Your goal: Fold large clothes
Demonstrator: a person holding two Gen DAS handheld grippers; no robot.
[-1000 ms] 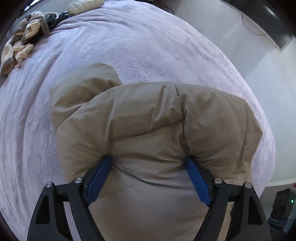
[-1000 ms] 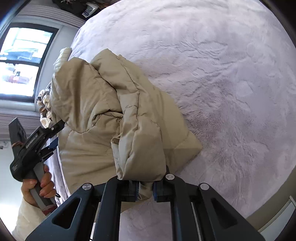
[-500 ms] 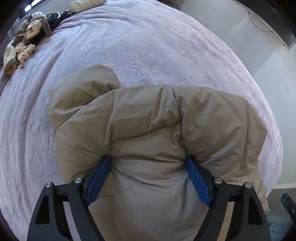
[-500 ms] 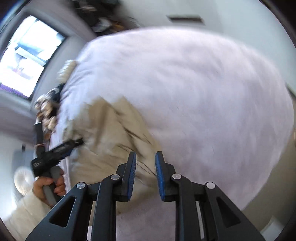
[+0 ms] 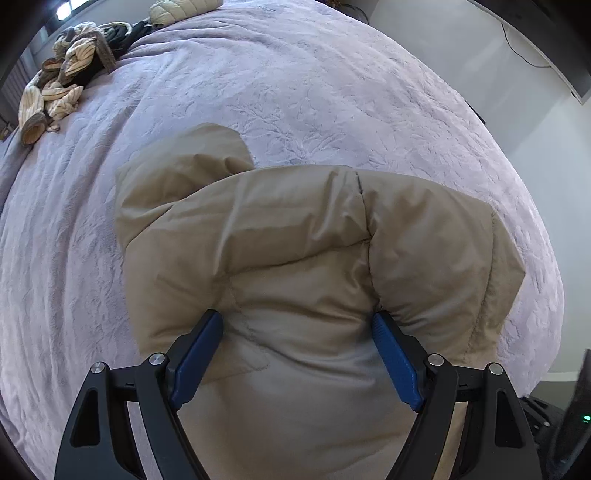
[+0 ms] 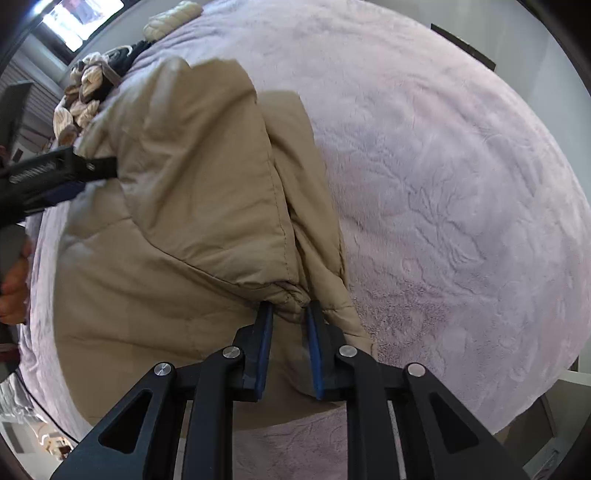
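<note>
A tan puffer jacket (image 5: 303,258) lies folded over on a lilac bedspread (image 5: 332,92). My left gripper (image 5: 297,321) is open wide, its blue pads pressed against the jacket's near part, which bulges between them. In the right wrist view the jacket (image 6: 184,192) fills the left half. My right gripper (image 6: 290,308) has its jaws close together around a bunched fold of the jacket's edge. The left gripper (image 6: 55,173) shows there at the left, against the jacket's far side.
A heap of striped and dark clothes (image 5: 62,85) and a cream quilted item (image 5: 184,9) lie at the bed's far edge. A white wall and dark shelf (image 5: 535,48) stand beyond the right side. The bedspread (image 6: 461,184) stretches out right of the jacket.
My right gripper let go of the jacket's fold, pulled back with its jaws apart, then came in again and closed on a bunched fold at the edge. The left gripper stayed put.
</note>
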